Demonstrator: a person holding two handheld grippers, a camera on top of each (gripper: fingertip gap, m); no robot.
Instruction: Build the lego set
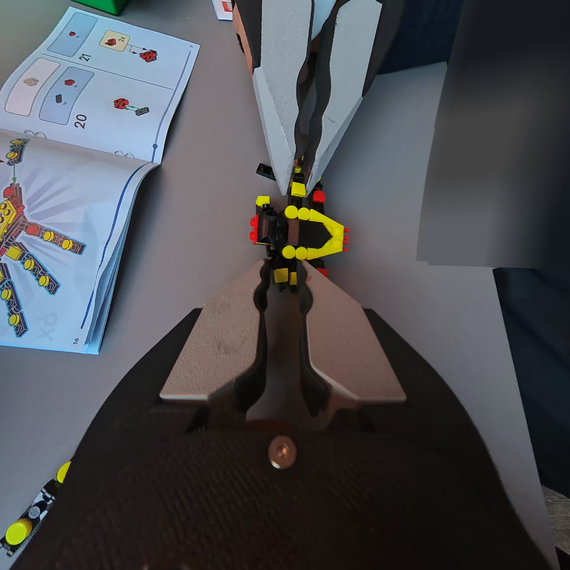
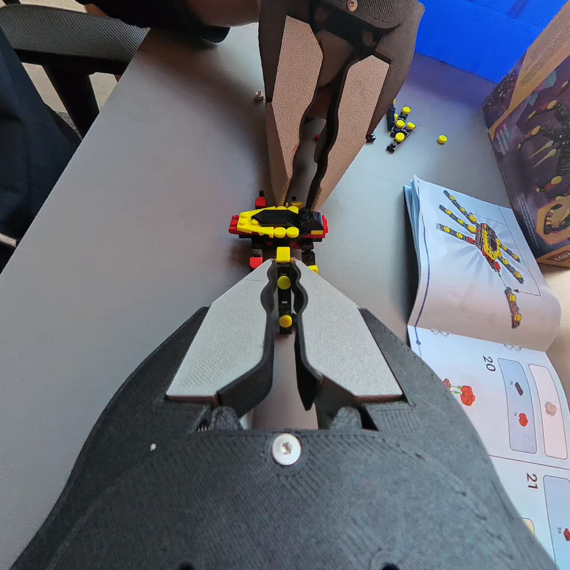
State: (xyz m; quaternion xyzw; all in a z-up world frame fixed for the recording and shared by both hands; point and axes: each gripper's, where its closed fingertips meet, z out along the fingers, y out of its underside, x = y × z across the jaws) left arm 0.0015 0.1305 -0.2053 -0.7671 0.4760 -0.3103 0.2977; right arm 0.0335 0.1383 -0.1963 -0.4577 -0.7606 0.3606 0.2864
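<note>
The yellow, black and red spider body [image 1: 302, 233] lies on the grey table [image 1: 200, 216], between the two grippers that face each other. My left gripper [image 1: 284, 263], with tan fingers, is shut on the near side of the body, on a yellow and black stub [image 1: 282, 274]. My right gripper [image 2: 283, 262], with grey fingers, is shut on a black leg with yellow studs [image 2: 284, 296]. The leg's front end touches a yellow piece on the body [image 2: 277, 223]. In the right wrist view the left gripper [image 2: 297, 205] comes down from the top behind the body.
An open instruction booklet [image 1: 92, 154] lies left of the model and shows in the right wrist view [image 2: 478, 277]. The set's box [image 2: 536, 154], several built legs [image 2: 399, 129] and a loose yellow stud [image 2: 442, 139] lie beyond. A small black plate [image 1: 265, 171] lies by the body. A chair [image 2: 61, 40] stands past the table edge. Tip to tip, the grippers are about 4 centimeters apart.
</note>
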